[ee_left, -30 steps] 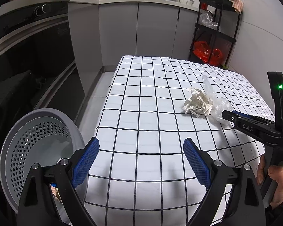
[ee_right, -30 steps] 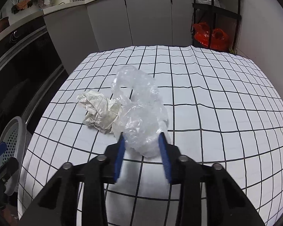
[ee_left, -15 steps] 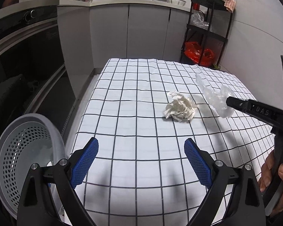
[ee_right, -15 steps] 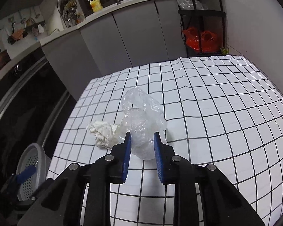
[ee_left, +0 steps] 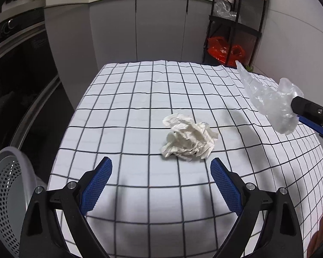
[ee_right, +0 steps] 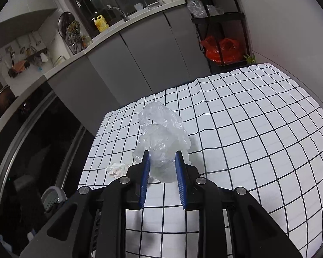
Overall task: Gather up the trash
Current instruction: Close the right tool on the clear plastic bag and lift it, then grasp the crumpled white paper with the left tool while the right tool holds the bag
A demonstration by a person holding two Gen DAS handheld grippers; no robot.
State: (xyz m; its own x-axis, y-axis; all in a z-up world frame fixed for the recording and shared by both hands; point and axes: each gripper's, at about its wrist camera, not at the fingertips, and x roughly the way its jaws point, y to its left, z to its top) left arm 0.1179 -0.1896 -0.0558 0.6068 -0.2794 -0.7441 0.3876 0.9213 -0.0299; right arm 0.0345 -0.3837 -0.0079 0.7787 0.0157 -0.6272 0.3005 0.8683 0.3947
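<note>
A crumpled white paper ball (ee_left: 188,143) lies on the checked tablecloth (ee_left: 140,111); it also shows small in the right wrist view (ee_right: 116,169). My left gripper (ee_left: 161,180) is open and empty, just short of the paper ball. My right gripper (ee_right: 162,165) is shut on a crumpled clear plastic bag (ee_right: 161,133) and holds it well above the table. The same clear plastic bag (ee_left: 269,99) hangs at the right of the left wrist view. A grey perforated bin (ee_left: 4,204) stands beside the table's left edge.
Grey kitchen cabinets (ee_left: 140,28) run behind the table. A black shelf rack (ee_left: 232,28) with red bags (ee_left: 224,50) stands at the back right. A dark oven front (ee_left: 17,68) is on the left. The bin also shows in the right wrist view (ee_right: 52,197).
My right gripper has closed tighter on the plastic bag and lifted it off the table, up and away from the paper ball. My left gripper has moved forward toward the paper ball, still open.
</note>
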